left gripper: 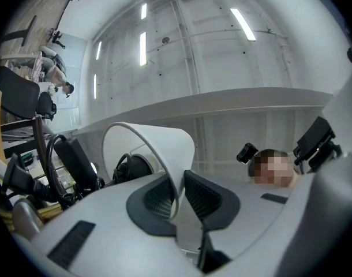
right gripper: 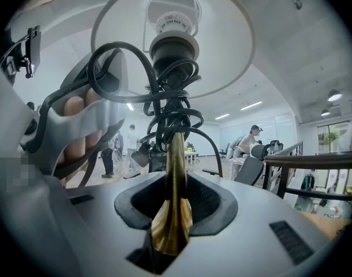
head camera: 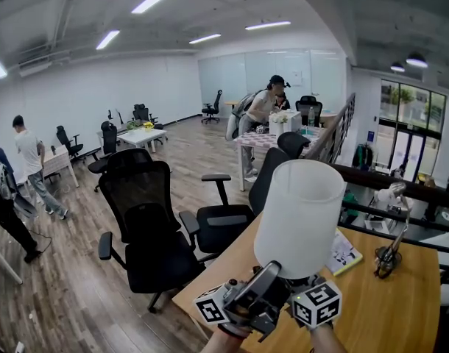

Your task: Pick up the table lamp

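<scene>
The table lamp [head camera: 298,219] is held up above the wooden table [head camera: 401,307], its white cylinder shade upright. My left gripper [head camera: 271,272] is shut on the lower rim of the shade [left gripper: 158,149]; in the left gripper view the thin shade wall sits pinched between the pads [left gripper: 202,192]. My right gripper [head camera: 304,279] is shut on the lamp's brass stem [right gripper: 175,172], which stands between its jaws. A black cord [right gripper: 164,103] is coiled round the stem under the bulb socket [right gripper: 174,45]. The lamp's base is hidden.
Black office chairs [head camera: 147,226] stand left of the table. A booklet [head camera: 346,254] and a small dark ornament [head camera: 388,256] lie on the table behind the lamp. A dark railing [head camera: 401,186] runs at the right. Several people stand farther off in the room.
</scene>
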Motion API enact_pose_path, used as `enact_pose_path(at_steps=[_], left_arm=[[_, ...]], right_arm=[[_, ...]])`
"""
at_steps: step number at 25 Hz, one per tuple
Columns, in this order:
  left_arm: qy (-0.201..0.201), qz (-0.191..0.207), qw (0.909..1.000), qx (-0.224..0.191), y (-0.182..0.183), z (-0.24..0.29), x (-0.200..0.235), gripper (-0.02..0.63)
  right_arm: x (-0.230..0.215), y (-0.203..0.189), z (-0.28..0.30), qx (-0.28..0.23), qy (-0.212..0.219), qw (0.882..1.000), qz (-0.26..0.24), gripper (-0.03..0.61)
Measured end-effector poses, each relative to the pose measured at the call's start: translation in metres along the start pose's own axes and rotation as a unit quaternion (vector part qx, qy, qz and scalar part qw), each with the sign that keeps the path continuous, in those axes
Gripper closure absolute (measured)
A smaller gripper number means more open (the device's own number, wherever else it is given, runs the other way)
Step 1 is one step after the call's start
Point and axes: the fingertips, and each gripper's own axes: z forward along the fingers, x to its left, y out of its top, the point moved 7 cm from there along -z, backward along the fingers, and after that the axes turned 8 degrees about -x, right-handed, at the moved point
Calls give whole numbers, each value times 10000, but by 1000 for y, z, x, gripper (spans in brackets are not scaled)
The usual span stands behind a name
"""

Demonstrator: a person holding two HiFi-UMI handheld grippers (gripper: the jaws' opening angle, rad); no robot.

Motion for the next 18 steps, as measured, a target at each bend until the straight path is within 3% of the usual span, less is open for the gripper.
enact_pose_path(at_steps=[12,18], left_arm=[[-54,4,10000,-59,3,1,-10,563],[-88,-182,9995,-228,6,-4,-10,563]], right_arm=[[8,7,0,-100,30,9999,-107,465],[11,7,2,-100,65,9998,-155,465]])
